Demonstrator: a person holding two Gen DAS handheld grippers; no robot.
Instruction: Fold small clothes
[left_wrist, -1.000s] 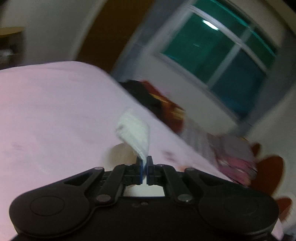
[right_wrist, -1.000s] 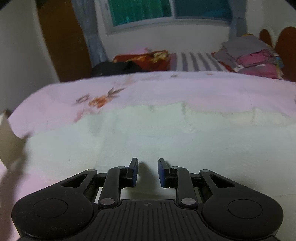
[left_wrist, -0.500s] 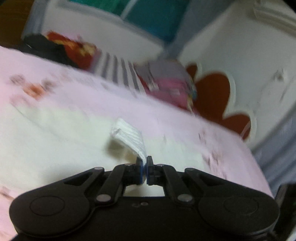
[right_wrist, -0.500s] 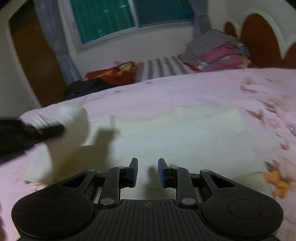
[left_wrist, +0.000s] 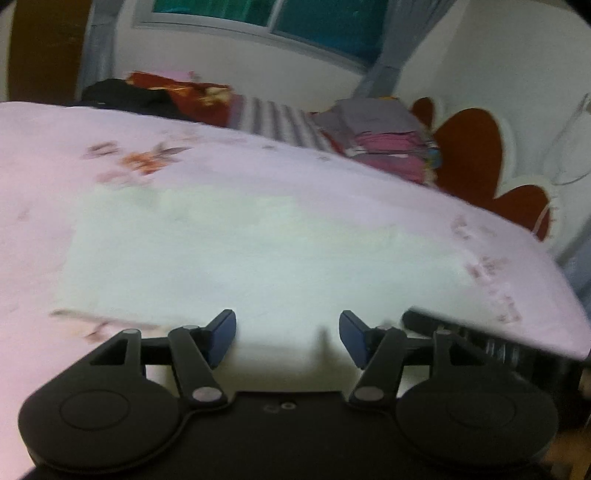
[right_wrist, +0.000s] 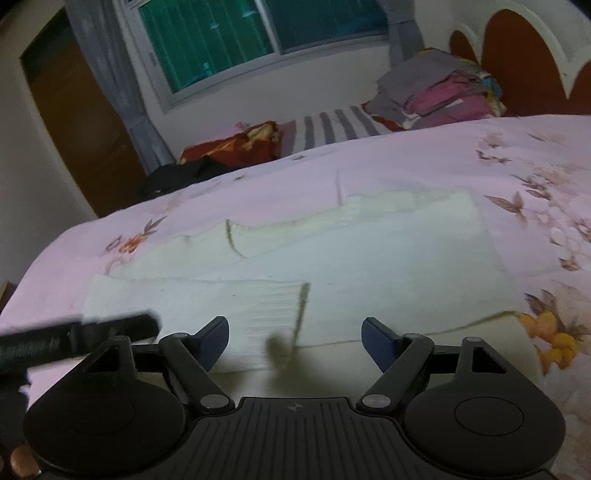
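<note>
The left gripper (left_wrist: 287, 334) has its jaws wide apart and empty — so does the right gripper (right_wrist: 294, 338). Both hover low over the white garment (right_wrist: 332, 258), which lies flat on the pink floral bedspread (right_wrist: 424, 158) straight ahead of each tool, its long axis running left to right. A folded flap of the garment sits just ahead of the right gripper, which looks nearer. No container is visible; a stack of folded clothes (right_wrist: 439, 98) sits well beyond the garment.

A bed (right_wrist: 424, 162) with a pink floral cover fills mid-frame — a white cloth (right_wrist: 332, 258) lies flat on it, its lower-left part folded over.
</note>
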